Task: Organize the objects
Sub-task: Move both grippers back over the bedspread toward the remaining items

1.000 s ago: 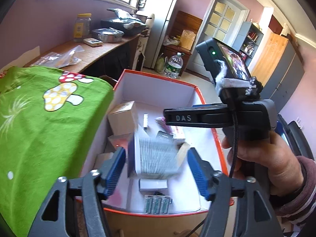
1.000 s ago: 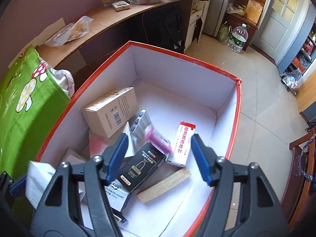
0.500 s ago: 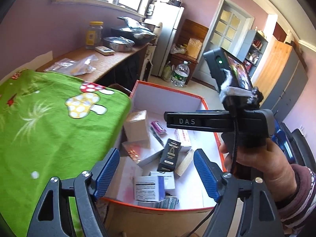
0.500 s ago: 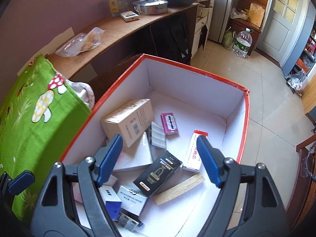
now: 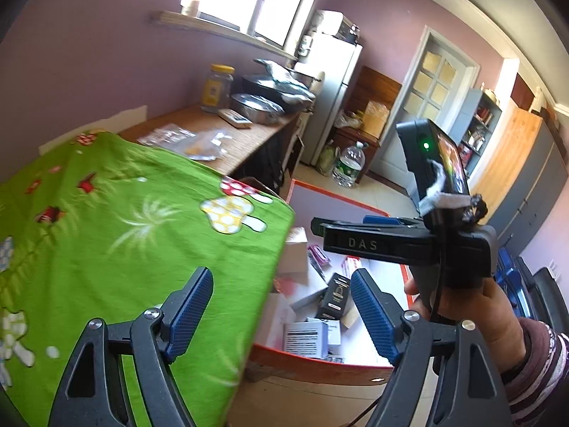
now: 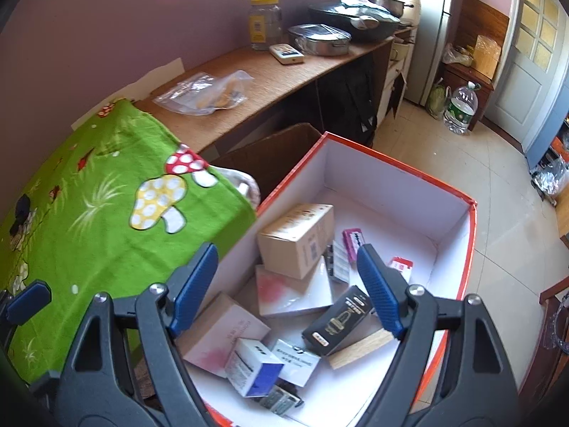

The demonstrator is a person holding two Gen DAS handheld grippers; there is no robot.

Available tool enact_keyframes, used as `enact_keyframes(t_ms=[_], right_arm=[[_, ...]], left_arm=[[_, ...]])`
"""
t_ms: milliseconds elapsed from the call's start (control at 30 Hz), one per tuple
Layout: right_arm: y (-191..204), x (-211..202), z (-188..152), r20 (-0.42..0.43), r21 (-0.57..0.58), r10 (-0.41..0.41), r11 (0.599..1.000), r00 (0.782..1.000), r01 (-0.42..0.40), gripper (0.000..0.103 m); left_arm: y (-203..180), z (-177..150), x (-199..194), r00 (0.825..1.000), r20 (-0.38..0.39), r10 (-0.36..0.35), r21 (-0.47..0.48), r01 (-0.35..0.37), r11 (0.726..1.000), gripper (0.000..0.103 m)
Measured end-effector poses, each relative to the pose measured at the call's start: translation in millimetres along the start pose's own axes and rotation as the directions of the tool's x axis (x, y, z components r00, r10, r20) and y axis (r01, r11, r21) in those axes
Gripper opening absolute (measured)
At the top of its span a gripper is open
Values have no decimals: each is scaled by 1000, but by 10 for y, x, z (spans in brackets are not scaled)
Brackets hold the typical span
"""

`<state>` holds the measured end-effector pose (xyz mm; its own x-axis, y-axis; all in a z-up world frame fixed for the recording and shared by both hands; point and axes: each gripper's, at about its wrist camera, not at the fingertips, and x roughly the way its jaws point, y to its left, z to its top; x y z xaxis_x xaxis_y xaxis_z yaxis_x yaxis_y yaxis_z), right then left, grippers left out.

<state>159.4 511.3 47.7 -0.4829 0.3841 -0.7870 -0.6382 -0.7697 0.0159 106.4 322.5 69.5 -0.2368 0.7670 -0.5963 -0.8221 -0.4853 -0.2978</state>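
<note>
The red-rimmed box [image 6: 471,220], white inside, stands on the tiled floor just beside the surface, which is draped in a green mushroom-print cloth [image 6: 106,213]. It holds a loose jumble of small packages. A tan cardboard carton [image 6: 297,238] lies tilted toward the box's left wall, resting partly on a flat white box with a pink smudge [image 6: 291,295]. Near the middle are a small pink packet [image 6: 354,242], a clear blister strip [image 6: 338,263] and a white carton with a red end [image 6: 402,265]. Toward the near wall lie a black carton with gold print [image 6: 338,320], leaning on a wooden block [image 6: 359,350], a white-and-blue carton [image 6: 252,366] and a pale pink-tinted box [image 6: 222,331].

The right gripper [image 6: 288,288] hangs above the box, its blue-padded jaws opening with nothing between them. The left gripper [image 5: 281,315] is over the edge of the cloth and the box's near corner, its jaws also opening and empty. In the left wrist view a hand [image 5: 473,316] holds the right gripper's handle above the box.
</note>
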Motion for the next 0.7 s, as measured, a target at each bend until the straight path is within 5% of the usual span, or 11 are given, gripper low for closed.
enact_keyframes(t_ms=[700], right_arm=[[1095, -118, 5, 26, -163, 166, 974, 986, -159, 86]], left_arm=[[940, -84, -692, 989, 64, 132, -206, -117, 972, 83]])
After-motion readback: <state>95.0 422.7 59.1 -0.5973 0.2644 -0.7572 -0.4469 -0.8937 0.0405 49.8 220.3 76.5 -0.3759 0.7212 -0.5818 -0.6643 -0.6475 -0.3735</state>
